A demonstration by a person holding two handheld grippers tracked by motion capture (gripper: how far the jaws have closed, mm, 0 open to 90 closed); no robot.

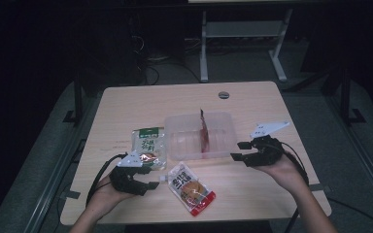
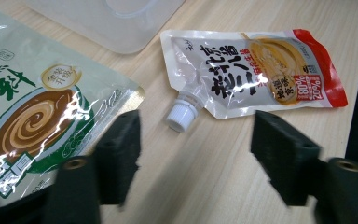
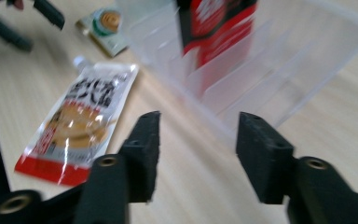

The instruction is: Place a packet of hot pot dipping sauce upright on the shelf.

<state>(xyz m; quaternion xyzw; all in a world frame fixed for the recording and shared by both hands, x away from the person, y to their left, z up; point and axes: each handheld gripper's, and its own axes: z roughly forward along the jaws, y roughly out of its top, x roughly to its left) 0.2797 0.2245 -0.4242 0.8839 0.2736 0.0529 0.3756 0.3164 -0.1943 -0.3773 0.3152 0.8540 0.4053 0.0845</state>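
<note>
A spouted sauce pouch (image 1: 192, 189) with a red end lies flat near the table's front; its white cap (image 2: 182, 112) points toward my left gripper (image 1: 151, 177). That gripper (image 2: 196, 135) is open just left of the pouch, with bare table between its jaws. A green and white pouch (image 1: 148, 144) lies flat just beyond it. A red pouch (image 1: 204, 133) stands upright in a slot of the clear plastic rack (image 1: 223, 121). My right gripper (image 1: 238, 150) is open at the rack's near right corner (image 3: 242, 116) and holds nothing; in its own view (image 3: 199, 119) the jaws frame that corner.
The wooden table (image 1: 126, 104) has a round cable hole (image 1: 224, 94) at its far edge. Dark floor and a white desk frame (image 1: 204, 48) lie beyond. Cables trail from both grippers off the front edge.
</note>
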